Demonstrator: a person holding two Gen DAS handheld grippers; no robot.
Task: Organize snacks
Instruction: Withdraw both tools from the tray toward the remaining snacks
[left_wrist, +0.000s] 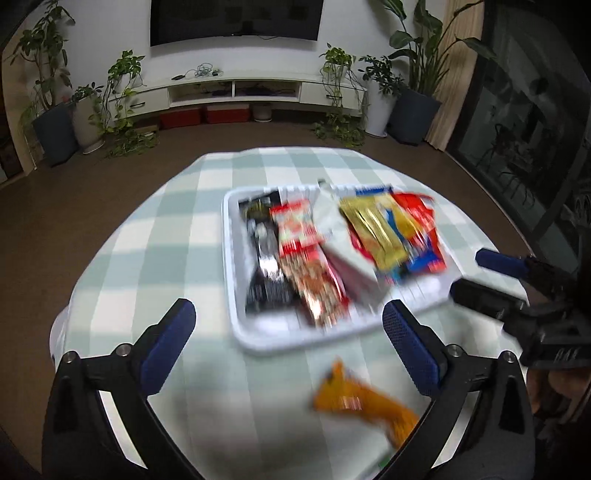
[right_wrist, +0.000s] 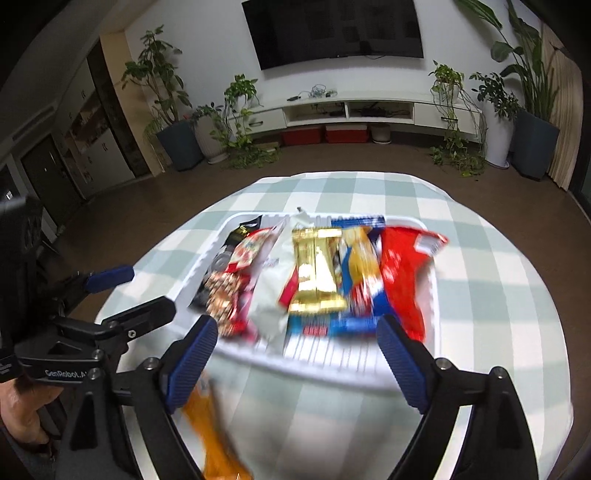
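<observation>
Snack packets (left_wrist: 332, 251) in white tray (left_wrist: 231, 258), blurred

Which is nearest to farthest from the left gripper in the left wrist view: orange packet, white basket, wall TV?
1. Orange snack packet: on the checked cloth, just ahead of the open left gripper, toward its right finger.
2. White plastic basket: mid-table, full of snacks.
3. Black wall-mounted TV: across the room.
</observation>
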